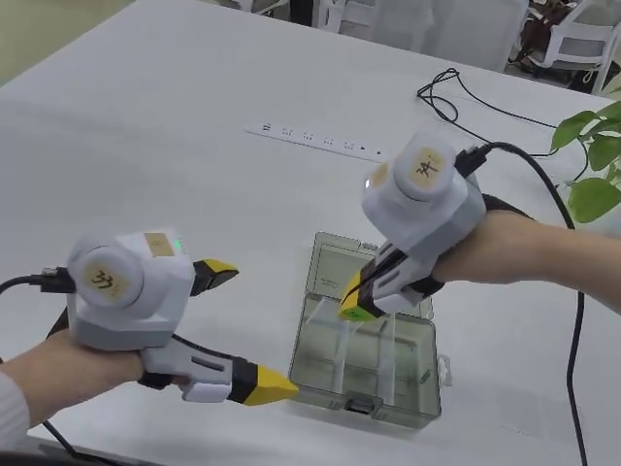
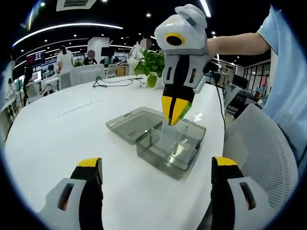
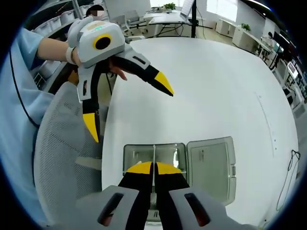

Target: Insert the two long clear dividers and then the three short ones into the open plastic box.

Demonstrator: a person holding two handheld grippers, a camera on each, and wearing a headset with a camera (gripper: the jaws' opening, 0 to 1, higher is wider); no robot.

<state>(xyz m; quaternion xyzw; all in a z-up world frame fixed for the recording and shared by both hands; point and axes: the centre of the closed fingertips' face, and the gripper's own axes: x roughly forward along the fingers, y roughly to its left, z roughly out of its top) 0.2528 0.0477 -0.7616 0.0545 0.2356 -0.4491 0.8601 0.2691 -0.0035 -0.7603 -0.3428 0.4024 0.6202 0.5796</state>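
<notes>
**Right tongs clamp divider over the box**

Right tongs are pinched tight on the clear divider. It stands on edge, its long axis running straight ahead, parallel to the lid hinge, reaching down into the open plastic box. Left tongs gape wide and empty, just beside the box on the bench.

White table, viewed from above. We find 1 open plastic box of grey-clear plastic resting near the table's front edge, with its hinged lid folded back flat onto the tabletop behind it. Well apart from the box, toward the far side, lies 1 white power strip. Beyond the strip, 1 black cable curls in loops on the surface. We note 1 leafy plant at the right rim; its base is out of frame.
</notes>
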